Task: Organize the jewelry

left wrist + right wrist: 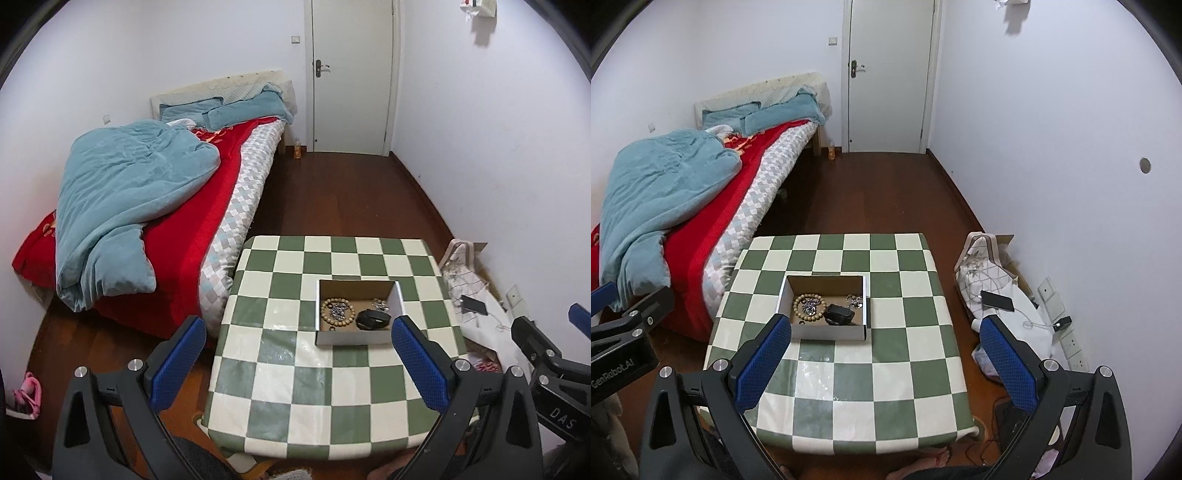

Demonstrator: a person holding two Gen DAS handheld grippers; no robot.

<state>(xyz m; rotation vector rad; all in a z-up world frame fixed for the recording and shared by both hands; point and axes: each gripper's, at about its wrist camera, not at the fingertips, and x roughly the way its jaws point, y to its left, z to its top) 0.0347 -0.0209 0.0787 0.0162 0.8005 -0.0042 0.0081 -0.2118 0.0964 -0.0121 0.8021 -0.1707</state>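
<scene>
We judge the task nearly complete: ahead of both spread, empty grippers, left gripper (299,332) and right gripper (882,332), the shallow white cardboard box (827,332) holds a tan wooden bead bracelet (809,304), silver pieces and a black item; nothing lies loose on the green-and-cream checkered table (886,369).

One cardboard box (823,334) on one checkered table (849,387); inside, one wooden bead bracelet (809,303), one black case (840,315), metal trinkets uncountable. Two pillows (229,110), one phone (997,301).
</scene>
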